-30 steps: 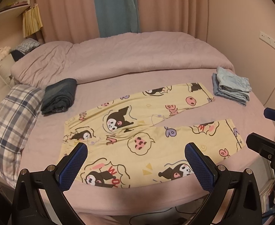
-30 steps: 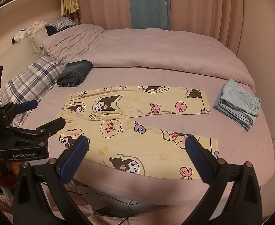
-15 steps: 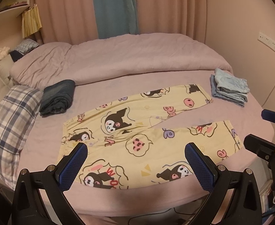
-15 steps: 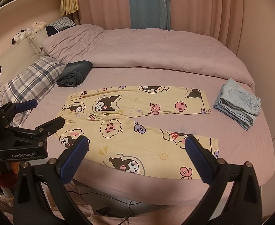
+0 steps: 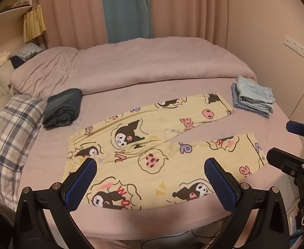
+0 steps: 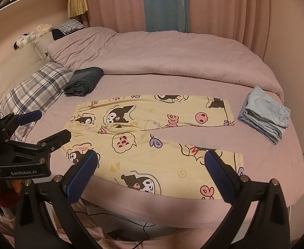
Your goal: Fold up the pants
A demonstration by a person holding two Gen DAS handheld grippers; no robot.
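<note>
Yellow cartoon-print pants (image 5: 152,145) lie flat and spread on the pink bed, waistband to the left, both legs running right; they also show in the right wrist view (image 6: 152,137). My left gripper (image 5: 149,178) is open and empty, held above the near bed edge over the lower leg. My right gripper (image 6: 149,174) is open and empty, also above the near edge. The left gripper shows at the left of the right wrist view (image 6: 35,128), and the right gripper at the right of the left wrist view (image 5: 293,145).
A folded dark garment (image 5: 62,108) lies left of the pants beside a plaid pillow (image 5: 8,137). A folded light-blue garment (image 5: 253,99) lies at the right. A bunched pink duvet (image 5: 131,66) covers the bed's far half. Cables lie on the floor (image 6: 131,228).
The left wrist view has shifted slightly, with the bed sitting a little lower and further left in frame. The pants and the right gripper have not moved.
</note>
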